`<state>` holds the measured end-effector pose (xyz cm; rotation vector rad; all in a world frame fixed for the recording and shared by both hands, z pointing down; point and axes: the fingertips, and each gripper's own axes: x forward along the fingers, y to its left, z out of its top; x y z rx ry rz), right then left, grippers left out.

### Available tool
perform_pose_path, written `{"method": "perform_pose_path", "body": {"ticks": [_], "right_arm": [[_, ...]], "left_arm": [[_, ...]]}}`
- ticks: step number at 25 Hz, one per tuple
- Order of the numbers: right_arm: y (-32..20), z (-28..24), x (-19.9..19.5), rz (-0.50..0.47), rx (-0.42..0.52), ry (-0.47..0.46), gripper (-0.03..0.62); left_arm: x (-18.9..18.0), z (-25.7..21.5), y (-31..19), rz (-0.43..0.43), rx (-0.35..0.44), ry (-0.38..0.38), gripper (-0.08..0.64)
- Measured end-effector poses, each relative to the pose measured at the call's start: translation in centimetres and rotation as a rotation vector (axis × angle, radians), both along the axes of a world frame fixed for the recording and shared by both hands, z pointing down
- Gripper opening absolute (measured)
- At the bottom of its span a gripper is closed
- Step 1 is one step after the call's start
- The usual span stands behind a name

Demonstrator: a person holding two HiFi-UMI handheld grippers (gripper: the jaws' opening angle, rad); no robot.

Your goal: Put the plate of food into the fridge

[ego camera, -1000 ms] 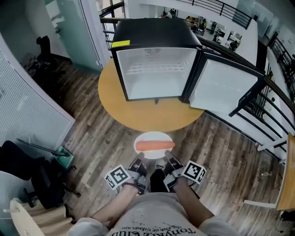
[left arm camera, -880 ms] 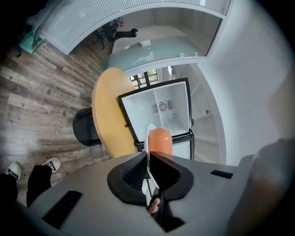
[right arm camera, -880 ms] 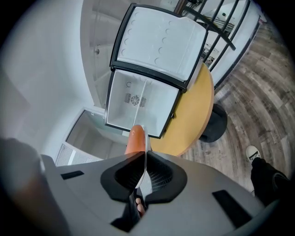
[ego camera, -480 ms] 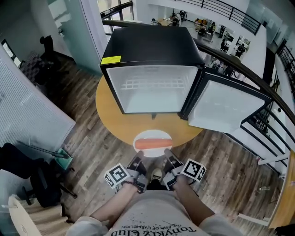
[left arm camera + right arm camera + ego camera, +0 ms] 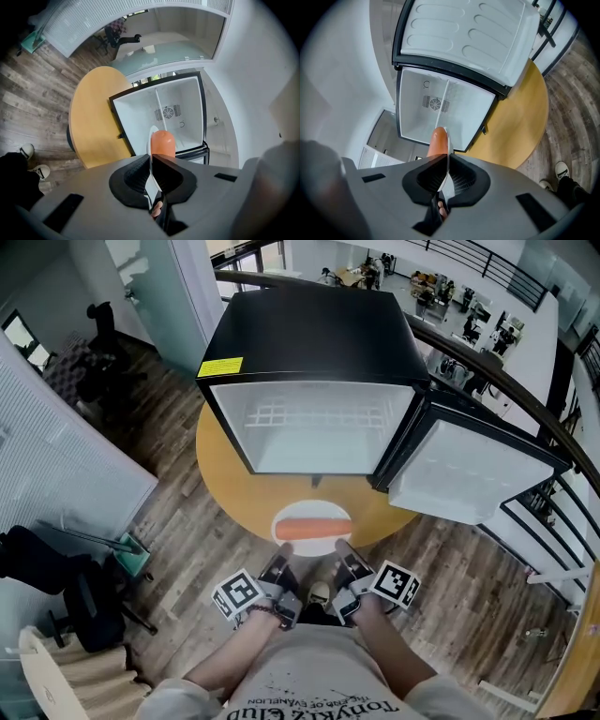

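A white plate [image 5: 311, 542] carrying an orange sausage [image 5: 312, 529] is held level over the near edge of the round wooden table [image 5: 225, 476]. My left gripper [image 5: 281, 567] is shut on the plate's near left rim and my right gripper [image 5: 343, 565] is shut on its near right rim. The black mini fridge [image 5: 314, 381] stands on the table ahead, its door [image 5: 473, 474] swung open to the right and its white inside bare. In the left gripper view the plate edge [image 5: 151, 140] and sausage [image 5: 162, 142] rise from the jaws; in the right gripper view the sausage [image 5: 437, 142] does the same.
A wire shelf [image 5: 314, 415] sits high inside the fridge. An office chair [image 5: 70, 601] and a teal dustpan [image 5: 134, 557] stand at the left on the wooden floor. A black railing [image 5: 525, 418] runs along the right behind the open door.
The plate has moved forward from above the floor to over the table's near edge, and the fridge now looks closer. Both grippers keep their hold.
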<state>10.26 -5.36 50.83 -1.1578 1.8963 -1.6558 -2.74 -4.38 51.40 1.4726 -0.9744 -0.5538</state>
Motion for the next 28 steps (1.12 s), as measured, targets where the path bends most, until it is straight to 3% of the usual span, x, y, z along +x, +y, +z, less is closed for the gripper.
{"method": "perform_pose_path", "body": {"ticks": [10,28], "right_arm": [[-2.7,0.7,-0.7,0.040,-0.015,0.018,0.034],[-10.8,3.6,-1.6,0.114,-0.024,0.040,0.034]], "left_arm": [[-0.7,1.1,-3.0,0.029,-0.044,0.010,0.035],[-1.7,3.9,-11.9,0.056,-0.046,0.022,0.035]]}}
